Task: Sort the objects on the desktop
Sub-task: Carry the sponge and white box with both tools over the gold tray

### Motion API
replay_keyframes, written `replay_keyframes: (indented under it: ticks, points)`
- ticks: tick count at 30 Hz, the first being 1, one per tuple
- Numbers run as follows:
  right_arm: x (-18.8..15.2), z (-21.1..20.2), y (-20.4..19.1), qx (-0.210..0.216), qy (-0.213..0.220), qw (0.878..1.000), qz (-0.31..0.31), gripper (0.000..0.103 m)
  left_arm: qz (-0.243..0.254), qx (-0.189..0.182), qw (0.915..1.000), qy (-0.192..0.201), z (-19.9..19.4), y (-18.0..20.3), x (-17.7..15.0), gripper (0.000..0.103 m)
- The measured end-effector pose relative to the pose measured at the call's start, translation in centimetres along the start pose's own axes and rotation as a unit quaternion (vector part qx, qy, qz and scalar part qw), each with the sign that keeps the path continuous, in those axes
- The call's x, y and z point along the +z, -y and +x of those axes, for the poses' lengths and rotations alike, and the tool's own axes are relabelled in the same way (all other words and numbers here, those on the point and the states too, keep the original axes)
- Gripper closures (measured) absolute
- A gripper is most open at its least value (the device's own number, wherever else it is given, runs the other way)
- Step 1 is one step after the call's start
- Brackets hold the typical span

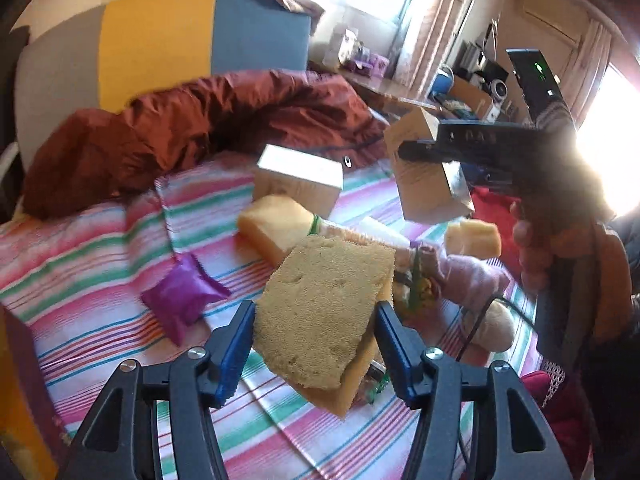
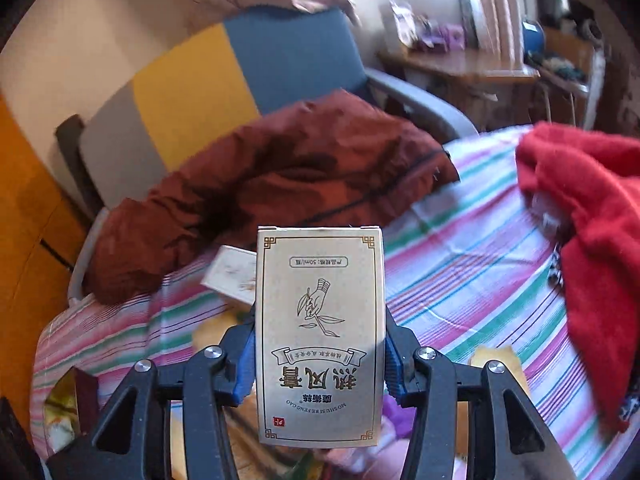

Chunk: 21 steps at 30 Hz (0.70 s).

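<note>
Jaws of both grippers are clamped on cargo. Left gripper [image 1: 316, 344]: blue pads pinch a sponge [image 1: 324, 304] by its two side edges, rough face up, yellow layer underneath, tilted, clear of the cloth. Right gripper [image 2: 320, 354]: pads press the long sides of a carton [image 2: 320, 336], printed face toward the camera, text upside down, the upper part standing free above the jaws.

In the left view the right gripper [image 1: 436, 152] holds that same carton [image 1: 424, 176] in the air, above and beyond the sponge, a hand [image 1: 536, 248] on its handle.

Below both, on the striped cloth [image 1: 100, 264]: a second sponge [image 1: 276, 224], a second box [image 1: 300, 184], a purple packet [image 1: 182, 300], a pale tube [image 1: 380, 232], and a blurred heap of soft things at right that I cannot sort out. A rust jacket [image 2: 260, 184] lies behind the pile, a red garment [image 2: 592, 216] at right.

Step in hand, as I read it: carrying two picked items off to their groups. No sorting spot is marked in either view.

To do it well: keep both grips steady. The sponge is soft and held by its edges only, so it may squirm out if tipped further. Set like beside like, carton by the box and sponge by the other sponge, low and flat before letting go. Keep the two grippers from crossing.
</note>
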State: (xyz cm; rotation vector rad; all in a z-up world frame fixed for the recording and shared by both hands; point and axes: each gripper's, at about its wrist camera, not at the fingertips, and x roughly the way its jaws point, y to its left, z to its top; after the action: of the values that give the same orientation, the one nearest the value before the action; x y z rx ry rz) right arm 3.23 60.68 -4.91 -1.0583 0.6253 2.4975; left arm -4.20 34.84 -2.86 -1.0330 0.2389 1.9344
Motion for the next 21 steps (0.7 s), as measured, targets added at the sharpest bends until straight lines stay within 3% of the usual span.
replay_keyframes:
  ticks: [9, 13, 21]
  points:
    - [-4.1, -3.4, -5.7, 0.085, -0.002, 0.995, -0.056, 0.052, -0.049, 0.076, 0.9945, 0.054, -6.7, -1.8, -1.8, 0.042]
    - [-6.3, -4.3, -9.0, 0.130, -0.014, 0.988, -0.080, 0.052, -0.070, 0.108, 0.9900, 0.058, -9.2, -3.5, -3.2, 0.041]
    - [-10.5, -4.8, -16.5, 0.201, -0.049, 0.970, -0.131, 0.052, -0.136, 0.163, 0.9748, 0.070, -13.4, -8.4, -6.8, 0.041]
